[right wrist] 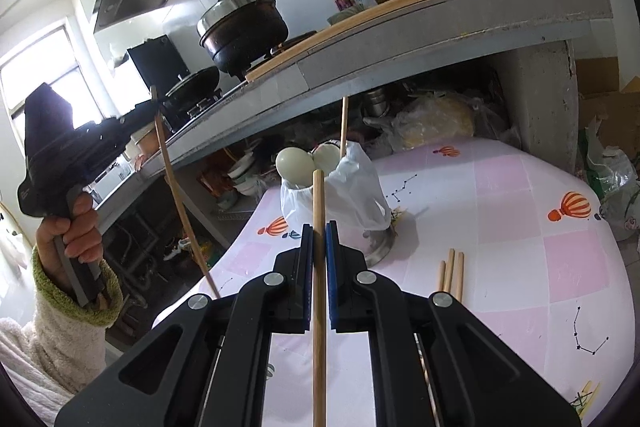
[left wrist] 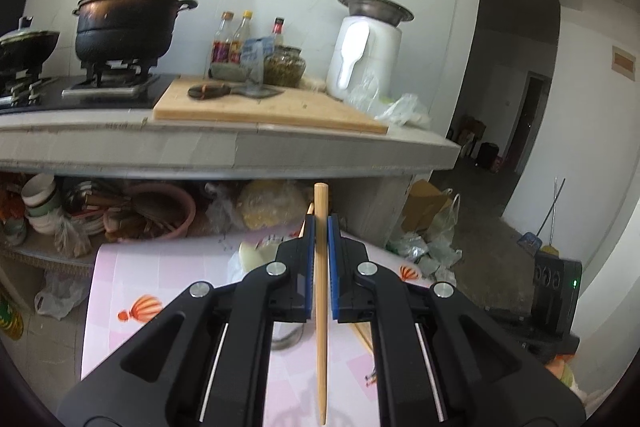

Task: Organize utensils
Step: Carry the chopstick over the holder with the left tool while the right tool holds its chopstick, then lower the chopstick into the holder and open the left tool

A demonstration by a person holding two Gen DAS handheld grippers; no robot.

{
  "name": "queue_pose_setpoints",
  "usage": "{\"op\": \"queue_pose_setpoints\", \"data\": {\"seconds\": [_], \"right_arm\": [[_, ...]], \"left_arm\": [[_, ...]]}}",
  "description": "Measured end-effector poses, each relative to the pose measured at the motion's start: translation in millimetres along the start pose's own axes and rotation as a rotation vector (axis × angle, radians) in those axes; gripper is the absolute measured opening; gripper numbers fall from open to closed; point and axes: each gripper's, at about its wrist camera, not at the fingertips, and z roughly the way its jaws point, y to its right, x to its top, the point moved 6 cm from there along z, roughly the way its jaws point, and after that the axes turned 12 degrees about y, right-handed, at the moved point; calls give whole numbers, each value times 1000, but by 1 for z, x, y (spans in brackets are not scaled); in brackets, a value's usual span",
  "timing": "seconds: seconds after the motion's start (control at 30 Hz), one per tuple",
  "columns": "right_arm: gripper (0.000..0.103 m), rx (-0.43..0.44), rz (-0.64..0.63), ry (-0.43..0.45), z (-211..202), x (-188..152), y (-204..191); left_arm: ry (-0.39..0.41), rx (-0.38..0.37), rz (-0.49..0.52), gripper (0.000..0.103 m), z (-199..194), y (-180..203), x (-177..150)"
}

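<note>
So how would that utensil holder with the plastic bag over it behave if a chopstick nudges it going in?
The utensil holder looks tall on a small metal foot, so it may tip under a sideways push. The loose bag probably gives and could snag a tip. Two spoons and one chopstick already stand inside, so added weight seems modest. The right gripper holds its chopstick just short of it.

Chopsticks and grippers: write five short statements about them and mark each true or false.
1. The right gripper is shut on a chopstick. True.
2. The left gripper is open and holds nothing. False: it is shut on a wooden chopstick.
3. Three loose chopsticks lie on the tablecloth. True.
4. The utensil holder is bare metal. False: a white plastic bag covers it.
5. One chopstick already stands in the utensil holder. True.
</note>
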Motion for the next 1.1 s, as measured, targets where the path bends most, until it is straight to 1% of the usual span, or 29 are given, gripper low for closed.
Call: {"op": "queue_pose_setpoints", "data": {"seconds": [0.07,0.2,0.3,0.5,0.6,0.77,0.9,1.1], "right_arm": [[6,2,1,4,0,2,0],[6,-2,3,6,1,4,3],[6,-2,9,1,5,3,4],[6,-7,14,-11,8,0,8],[6,-13,22,-23,12,-2,12],[6,-17,28,-40,19,-6,16],[6,-18,33,-50,22,-8,18],[6,-20,33,-60,25,-10,18]], "left_arm": [[26,-5,5,5,6,3,10],[72,-23,-18,5,20,8,31],[120,-13,-11,5,40,10,51],[135,39,-6,5,85,-2,61],[129,71,5,5,108,-12,56],[107,125,53,5,141,-27,37],[105,144,39,5,154,-37,24],[113,172,96,5,161,-39,-1]]}}
